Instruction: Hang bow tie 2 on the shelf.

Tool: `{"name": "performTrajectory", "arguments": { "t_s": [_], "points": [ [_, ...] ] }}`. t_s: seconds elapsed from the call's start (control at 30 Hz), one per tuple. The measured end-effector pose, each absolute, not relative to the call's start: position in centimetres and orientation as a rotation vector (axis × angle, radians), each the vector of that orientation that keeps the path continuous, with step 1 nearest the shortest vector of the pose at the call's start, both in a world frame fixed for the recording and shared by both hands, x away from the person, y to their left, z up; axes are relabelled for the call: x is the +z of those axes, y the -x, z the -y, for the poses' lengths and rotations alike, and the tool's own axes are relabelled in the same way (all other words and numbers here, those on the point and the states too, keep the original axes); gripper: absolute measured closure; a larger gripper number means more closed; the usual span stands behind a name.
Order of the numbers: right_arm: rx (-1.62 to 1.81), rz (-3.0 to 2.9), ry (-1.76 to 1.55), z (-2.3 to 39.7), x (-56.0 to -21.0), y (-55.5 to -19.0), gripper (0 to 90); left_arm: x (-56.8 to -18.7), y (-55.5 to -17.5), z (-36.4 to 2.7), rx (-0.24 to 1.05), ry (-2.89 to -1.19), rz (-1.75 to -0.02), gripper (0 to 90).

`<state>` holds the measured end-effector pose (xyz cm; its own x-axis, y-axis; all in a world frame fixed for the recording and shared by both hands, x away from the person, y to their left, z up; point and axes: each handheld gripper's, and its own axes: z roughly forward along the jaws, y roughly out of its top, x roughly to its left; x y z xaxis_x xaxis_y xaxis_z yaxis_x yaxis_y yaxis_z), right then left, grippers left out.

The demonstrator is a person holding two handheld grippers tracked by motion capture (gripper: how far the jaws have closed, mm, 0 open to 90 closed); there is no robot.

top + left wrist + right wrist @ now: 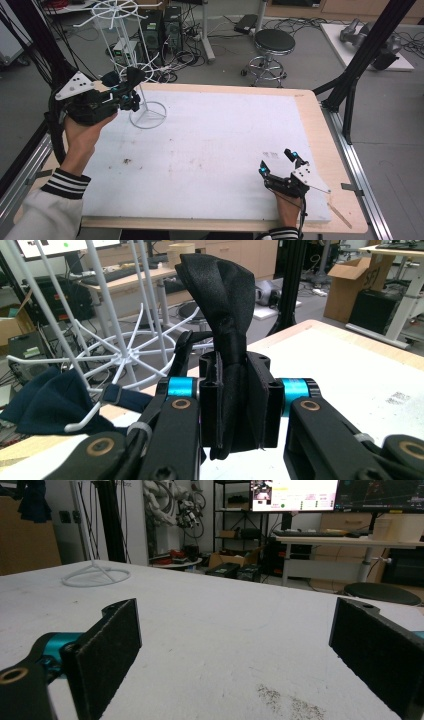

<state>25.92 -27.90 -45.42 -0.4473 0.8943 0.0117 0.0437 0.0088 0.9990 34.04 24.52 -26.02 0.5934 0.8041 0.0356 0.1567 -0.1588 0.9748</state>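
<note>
One black satin bow tie (227, 315), clamped at its knot between the left tongs (232, 405), raised beside the white wire rack (125, 357). Soft, light, probably slippery: best held at the knot. Right tongs (235, 655) gape empty, low over the white table (220, 625), well apart.

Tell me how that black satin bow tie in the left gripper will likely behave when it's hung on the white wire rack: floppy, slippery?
The black bow tie looks soft: it bunches and folds where the left gripper pinches it, so it will probably droop. Its sheen suggests slick fabric that may slide off a thin prong. The wire rack is tall on a small ring base, so a sideways tug might tip it.
</note>
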Motion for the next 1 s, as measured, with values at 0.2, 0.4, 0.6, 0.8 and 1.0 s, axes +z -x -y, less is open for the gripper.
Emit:
{"name": "performTrajectory", "arguments": {
  "t_s": [0.2, 0.4, 0.6, 0.8, 1.0],
  "points": [
    [1.523, -1.578, -0.989, 27.9, -45.4, -25.9, 5.8, -25.8, -34.5, -24.0, 0.697, -1.659, -0.822, 76.9],
    [1.524, -1.578, -0.99, 27.9, -45.4, -25.9, 5.8, -26.1, -35.0, -23.6, 0.692, -1.659, -0.845, 76.9],
    [1.524, -1.578, -0.991, 27.9, -45.4, -25.9, 5.8, -25.6, -35.1, -23.0, 0.693, -1.657, -0.844, 76.9],
    [1.524, -1.578, -0.99, 27.9, -45.4, -25.9, 5.8, -25.4, -35.4, -22.5, 0.685, -1.655, -0.862, 76.9],
    [1.526, -1.578, -0.992, 27.9, -45.4, -25.9, 5.8, -25.6, -35.9, -22.2, 0.669, -1.658, -0.883, 76.9]
  ]
}}
